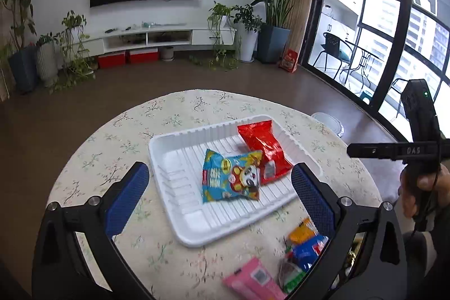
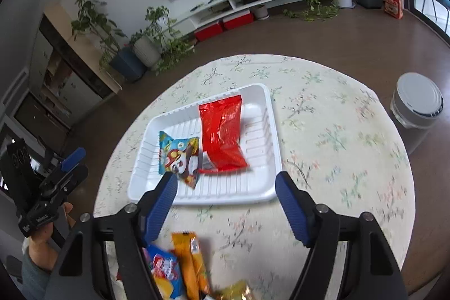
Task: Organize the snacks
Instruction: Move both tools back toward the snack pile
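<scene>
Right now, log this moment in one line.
left gripper: open, empty | right gripper: open, empty | white tray: red packet, blue packet

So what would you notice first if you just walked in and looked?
Probably the shiny red snack bag lying in the white tray on the flowery round table. Right beside it, touching it, is a blue cartoon packet, and more colourful snacks wait on the table's near edge.

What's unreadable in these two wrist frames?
- Loose snacks, right wrist view: cut off by the bottom edge, partly behind the right tongs; count unclear.
- Pink packet, left wrist view: blurred, cut off at the bottom edge.
- Blue packet in the tray: print unreadable.
</scene>
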A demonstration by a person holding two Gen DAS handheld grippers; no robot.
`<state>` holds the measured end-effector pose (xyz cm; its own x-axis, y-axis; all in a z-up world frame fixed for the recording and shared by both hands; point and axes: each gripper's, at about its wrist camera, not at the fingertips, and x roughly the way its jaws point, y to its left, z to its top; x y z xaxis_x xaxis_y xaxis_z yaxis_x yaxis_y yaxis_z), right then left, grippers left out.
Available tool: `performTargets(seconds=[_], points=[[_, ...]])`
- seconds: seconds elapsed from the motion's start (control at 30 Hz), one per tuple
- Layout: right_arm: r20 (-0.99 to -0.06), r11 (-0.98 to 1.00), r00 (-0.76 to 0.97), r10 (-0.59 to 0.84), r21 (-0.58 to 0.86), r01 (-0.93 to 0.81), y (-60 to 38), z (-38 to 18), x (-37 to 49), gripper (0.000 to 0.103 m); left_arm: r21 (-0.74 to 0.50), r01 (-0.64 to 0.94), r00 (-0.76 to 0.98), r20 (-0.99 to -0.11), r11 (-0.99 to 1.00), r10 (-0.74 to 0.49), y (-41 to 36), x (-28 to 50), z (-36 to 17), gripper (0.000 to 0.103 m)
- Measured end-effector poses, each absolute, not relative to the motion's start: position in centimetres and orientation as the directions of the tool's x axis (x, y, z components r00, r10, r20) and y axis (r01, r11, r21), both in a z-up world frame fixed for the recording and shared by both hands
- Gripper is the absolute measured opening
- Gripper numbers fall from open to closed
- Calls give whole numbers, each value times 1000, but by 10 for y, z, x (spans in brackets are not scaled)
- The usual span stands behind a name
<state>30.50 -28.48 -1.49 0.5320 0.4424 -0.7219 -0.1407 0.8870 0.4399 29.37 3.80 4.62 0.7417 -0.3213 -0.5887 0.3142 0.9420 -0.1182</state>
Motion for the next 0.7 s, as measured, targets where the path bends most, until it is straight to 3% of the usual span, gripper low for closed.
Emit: performTargets(seconds=[0.33, 0.7], points=[[-662, 822, 522, 538, 550, -148, -300, -23, 194, 80, -280, 257, 698, -608, 925, -378, 74, 190, 41, 103], [-715, 847, 456, 531, 460, -266, -262, -41, 93, 80, -195, 472, 567, -679, 860, -465, 60, 98, -1, 102]])
